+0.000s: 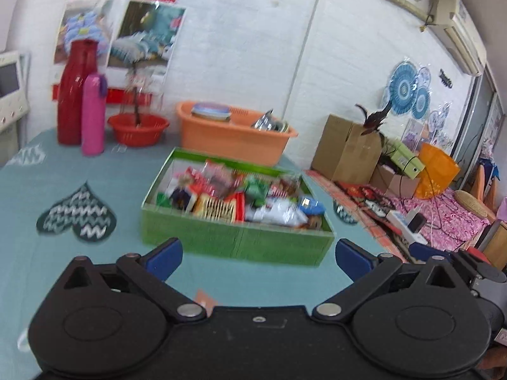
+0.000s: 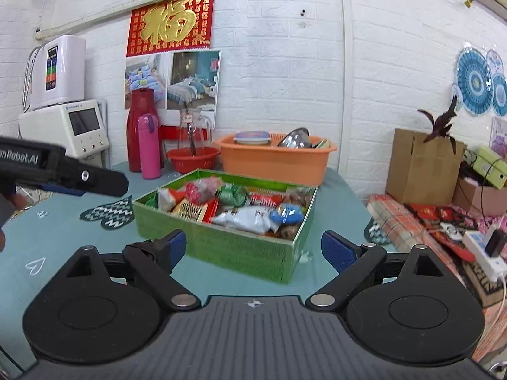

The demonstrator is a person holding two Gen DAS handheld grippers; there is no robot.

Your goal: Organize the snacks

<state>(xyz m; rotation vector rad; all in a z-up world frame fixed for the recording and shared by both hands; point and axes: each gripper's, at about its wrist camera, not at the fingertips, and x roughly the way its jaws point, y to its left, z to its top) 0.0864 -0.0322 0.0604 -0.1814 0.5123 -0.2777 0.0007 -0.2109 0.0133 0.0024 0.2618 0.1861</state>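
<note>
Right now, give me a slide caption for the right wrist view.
Open right gripper faces a green box full of snacks on the teal table.

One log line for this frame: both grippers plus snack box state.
left gripper: open, empty | right gripper: open, empty | green snack box: full, on table | stage: approach

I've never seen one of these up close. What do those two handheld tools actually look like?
Both look alike. The left tool and right tool are matte black plastic with round discs, hinged link arms on silver pins, and blue finger pads. The right one's body is ribbed grey; white lettering partly shows on the left tool's side.
</note>
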